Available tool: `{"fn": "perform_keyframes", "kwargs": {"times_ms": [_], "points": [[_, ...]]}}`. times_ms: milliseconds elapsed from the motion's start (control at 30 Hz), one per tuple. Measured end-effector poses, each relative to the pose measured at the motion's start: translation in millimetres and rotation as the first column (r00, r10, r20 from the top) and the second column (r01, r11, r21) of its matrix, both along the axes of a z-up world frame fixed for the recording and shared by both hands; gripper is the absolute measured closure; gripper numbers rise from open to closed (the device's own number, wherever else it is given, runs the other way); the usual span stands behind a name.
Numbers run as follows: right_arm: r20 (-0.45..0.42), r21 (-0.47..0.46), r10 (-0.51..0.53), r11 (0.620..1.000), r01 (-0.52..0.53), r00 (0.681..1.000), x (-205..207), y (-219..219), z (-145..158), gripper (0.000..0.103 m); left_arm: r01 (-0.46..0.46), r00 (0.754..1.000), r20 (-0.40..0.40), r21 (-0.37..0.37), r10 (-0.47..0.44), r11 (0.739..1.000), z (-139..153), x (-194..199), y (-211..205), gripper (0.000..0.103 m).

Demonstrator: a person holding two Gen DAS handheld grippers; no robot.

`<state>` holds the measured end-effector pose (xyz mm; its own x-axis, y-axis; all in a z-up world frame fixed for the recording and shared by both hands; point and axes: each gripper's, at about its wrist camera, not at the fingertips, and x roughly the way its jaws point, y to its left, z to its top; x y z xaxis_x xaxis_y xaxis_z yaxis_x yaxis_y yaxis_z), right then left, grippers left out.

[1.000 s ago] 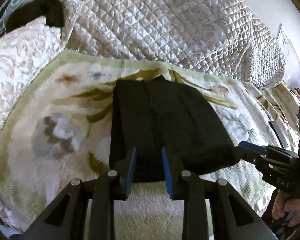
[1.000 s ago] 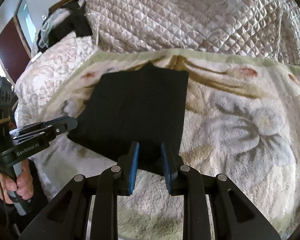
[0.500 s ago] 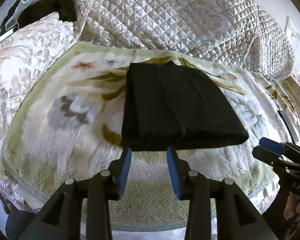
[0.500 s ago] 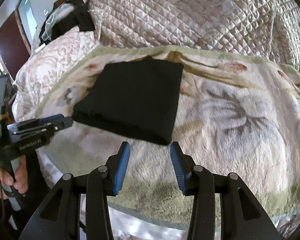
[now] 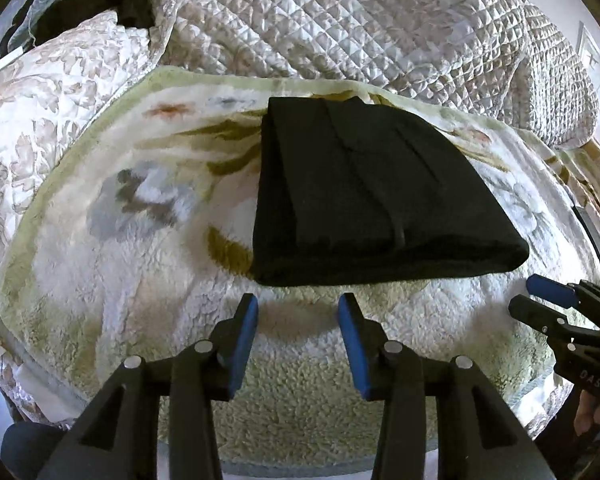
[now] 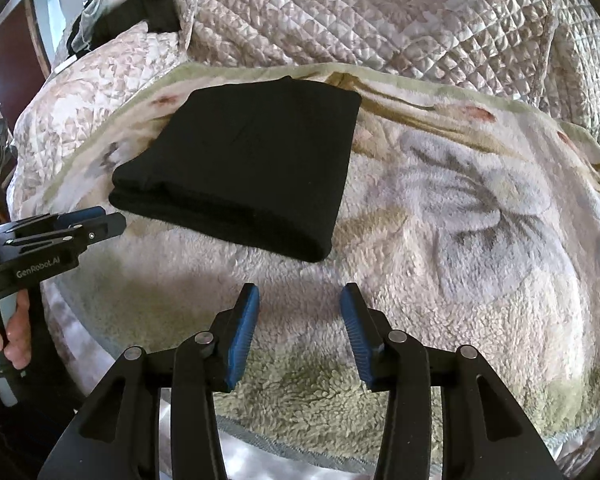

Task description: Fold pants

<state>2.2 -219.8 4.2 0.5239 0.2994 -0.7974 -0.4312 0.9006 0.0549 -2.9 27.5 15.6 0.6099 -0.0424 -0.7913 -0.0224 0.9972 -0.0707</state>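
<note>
Black pants point(image 5: 372, 196) lie folded into a thick rectangle on a fleecy floral blanket point(image 5: 148, 280); in the right wrist view the pants point(image 6: 252, 168) sit at centre left. My left gripper point(image 5: 298, 306) hovers just short of the fold's near edge, jaws opening, nothing between the blue pads. My right gripper point(image 6: 299, 294) hangs before the fold's near right corner, jaws also opening and empty. Each gripper shows in the other's view: the right gripper point(image 5: 540, 296) at the right edge, the left gripper point(image 6: 96, 220) at the left edge with a hand point(image 6: 8, 336) on its handle.
A quilted cream bedspread point(image 5: 340, 20) is heaped behind the blanket. Dark clothing point(image 5: 116, 4) lies at the far left on a patterned pillow point(image 5: 40, 92). The blanket's front edge point(image 6: 300, 436) drops off the bed just below my grippers. A dark flat object point(image 5: 596, 236) lies at the right.
Both grippers let go of the pants' near edge, opened wider and drew back toward the bed's front edge. The folded pants now lie free on the blanket.
</note>
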Motion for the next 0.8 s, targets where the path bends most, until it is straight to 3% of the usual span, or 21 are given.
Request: {"fn": "perform_keyframes", "kwargs": {"times_ms": [200,800], "points": [[0.016,-0.020,0.009,1.000,-0.009,1.000,-1.4,5.0,-3.5,0.051,0.010,1.000,0.006,0.003,-0.011,1.000,-2.8,0.4,-2.4,0.050],[0.016,-0.018,0.009,1.000,-0.009,1.000,-1.7,5.1,-3.6,0.050,0.012,1.000,0.006,0.003,-0.012,1.000,-2.9,0.6,-3.2,0.047]]}}
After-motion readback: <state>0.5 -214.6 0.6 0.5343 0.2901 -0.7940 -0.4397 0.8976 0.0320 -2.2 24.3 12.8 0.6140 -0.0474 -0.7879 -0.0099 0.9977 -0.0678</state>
